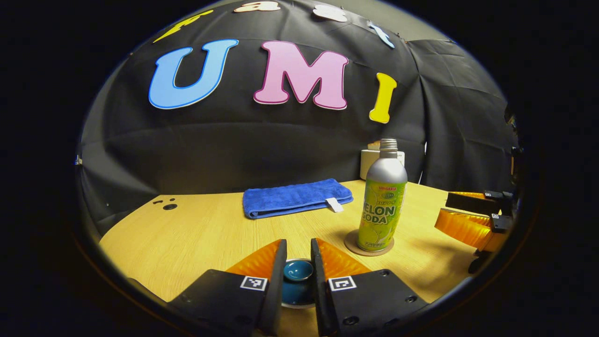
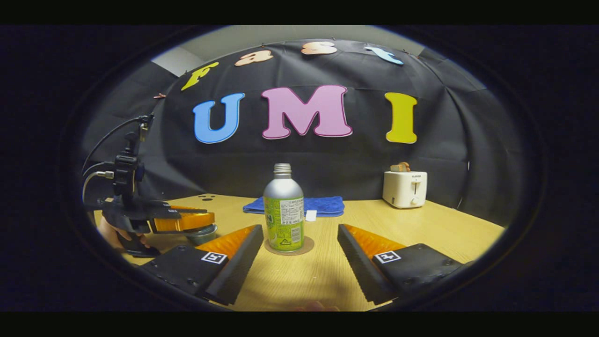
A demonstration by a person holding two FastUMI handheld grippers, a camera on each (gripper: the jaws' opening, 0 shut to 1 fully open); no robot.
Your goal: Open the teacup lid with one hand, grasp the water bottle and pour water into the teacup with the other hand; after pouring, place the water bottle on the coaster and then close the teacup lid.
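Blue, the teacup lid (image 1: 298, 270) is being pinched at its knob by the narrowed left gripper (image 1: 298, 276), at six o'clock in the left gripper view. The water bottle (image 2: 283, 208) is being kept upright on the coaster (image 2: 306, 246), at twelve o'clock from the right gripper (image 2: 299, 262), whose fingers are being held wide, apart from it.

A folded blue towel (image 2: 299, 206) and a white toaster (image 2: 405, 188) sit on the wooden table (image 2: 421, 224).

left gripper view: low, close over table (image 1: 196, 234) | right gripper view: farther back | shared: bottle (image 2: 283, 210)
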